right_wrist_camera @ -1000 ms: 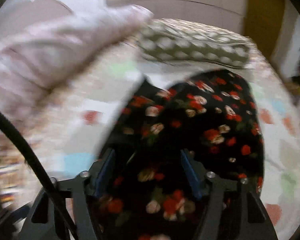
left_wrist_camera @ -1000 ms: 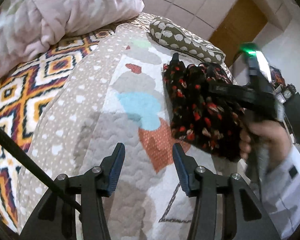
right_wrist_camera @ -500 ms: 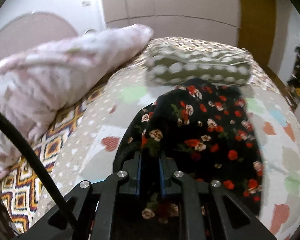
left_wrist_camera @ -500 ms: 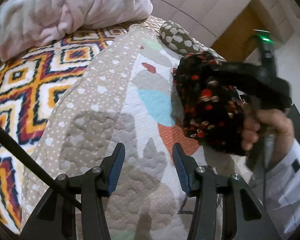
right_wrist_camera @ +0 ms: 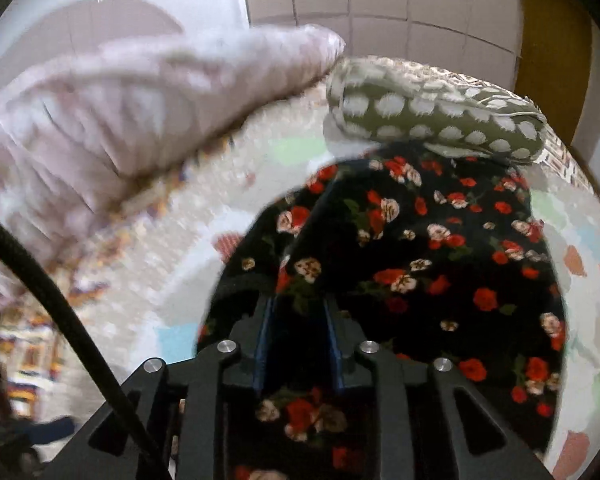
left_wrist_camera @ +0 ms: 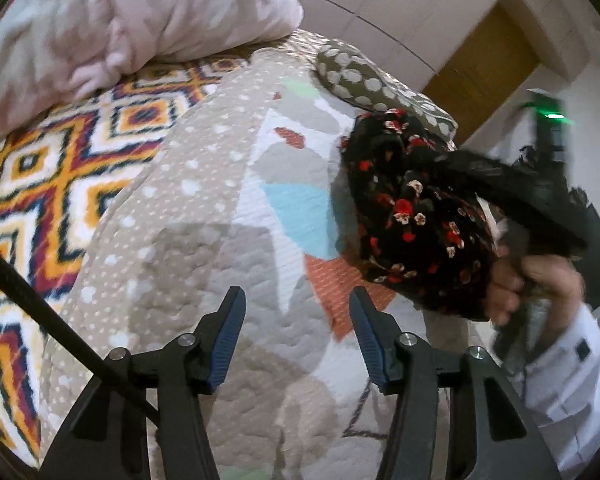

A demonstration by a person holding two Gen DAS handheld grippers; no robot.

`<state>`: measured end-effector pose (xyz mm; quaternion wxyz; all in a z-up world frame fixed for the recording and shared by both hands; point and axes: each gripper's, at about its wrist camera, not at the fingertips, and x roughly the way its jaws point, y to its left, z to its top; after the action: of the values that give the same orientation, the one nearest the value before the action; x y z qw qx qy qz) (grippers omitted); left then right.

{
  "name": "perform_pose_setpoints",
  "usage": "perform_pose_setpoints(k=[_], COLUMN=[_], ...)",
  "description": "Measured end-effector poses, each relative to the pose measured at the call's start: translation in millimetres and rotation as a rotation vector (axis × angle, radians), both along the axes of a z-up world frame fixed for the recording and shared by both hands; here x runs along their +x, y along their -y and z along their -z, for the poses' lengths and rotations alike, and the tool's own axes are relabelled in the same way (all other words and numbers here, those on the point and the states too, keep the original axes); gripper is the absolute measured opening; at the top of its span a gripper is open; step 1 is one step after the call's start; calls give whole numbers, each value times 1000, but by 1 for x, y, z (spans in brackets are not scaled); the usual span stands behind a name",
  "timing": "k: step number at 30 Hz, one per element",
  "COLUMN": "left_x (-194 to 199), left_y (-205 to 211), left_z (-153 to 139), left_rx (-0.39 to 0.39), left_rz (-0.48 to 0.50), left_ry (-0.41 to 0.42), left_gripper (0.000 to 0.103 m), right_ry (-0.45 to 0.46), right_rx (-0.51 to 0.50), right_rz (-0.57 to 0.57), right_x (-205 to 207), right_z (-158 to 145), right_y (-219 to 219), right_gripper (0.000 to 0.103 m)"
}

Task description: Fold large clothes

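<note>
The right gripper (right_wrist_camera: 298,344), jaws just eased apart, grips a fold of the black floral garment (right_wrist_camera: 440,264) bunched over the patchwork quilt (left_wrist_camera: 236,264). The left gripper (left_wrist_camera: 296,332), jaws just widening, hangs empty above that quilt beside the garment.

Left of the floral garment (left_wrist_camera: 412,216) the quilt (left_wrist_camera: 228,208) lies bare, open for a claw to pass. Behind the garment the spotted pillow (left_wrist_camera: 364,84) blocks the way; the pink duvet (left_wrist_camera: 132,20) heaps farther left.
</note>
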<state>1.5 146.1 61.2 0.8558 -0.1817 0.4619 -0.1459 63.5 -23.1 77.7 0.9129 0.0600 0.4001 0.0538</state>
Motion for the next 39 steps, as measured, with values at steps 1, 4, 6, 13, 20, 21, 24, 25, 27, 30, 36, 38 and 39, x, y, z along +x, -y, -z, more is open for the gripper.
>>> perform_pose_setpoints(k=[1,4,6,13,20,21,24,25,27,30,36,38,39], left_x=[2,15,30,86,92,92,83,76,63,38,-2,-12,-18], left_y=[5,22,35,95,114,107,88,81,73,66,60,58,57], left_z=[-3,-14,-19,6,35,32,15,7,-3,-15,-30,-38,-43], left_rx=[5,-9,-27,-53,-96,-109,-105,-89,-57,59,280,328,356], left_rz=[11,34,45,126,101,92,69,58,40,-14,-41,-60,-80], left_ry=[8,35,57,-58,-154,-156,-123,-97,-62,5,143,204,243], left_gripper=[54,55,55,54,56,56,56,56,59,65,75,80,82], right_ry=[32,68,34,-122,-142,-131,-52,-23,15,39,-31,-101,-110], right_rx=[33,78,75,-144,-53,-55,0,21,32,6,57,53,55], right_rz=[0,2,-16,64,106,97,81,77,61,29,22,35,43], right_x=[-11,-44,-64,-84,-73,-76,-94,-99,-100,-87,-10,12,17], right_z=[-12,-33,-30,26,32,31,10,1,-13,-23,6,27,30], right_y=[8,32,45,93,130,128,125,122,113,90,58,52,52], right_gripper=[27,13,9,0,0,0,1,1,1,1,2,2,2])
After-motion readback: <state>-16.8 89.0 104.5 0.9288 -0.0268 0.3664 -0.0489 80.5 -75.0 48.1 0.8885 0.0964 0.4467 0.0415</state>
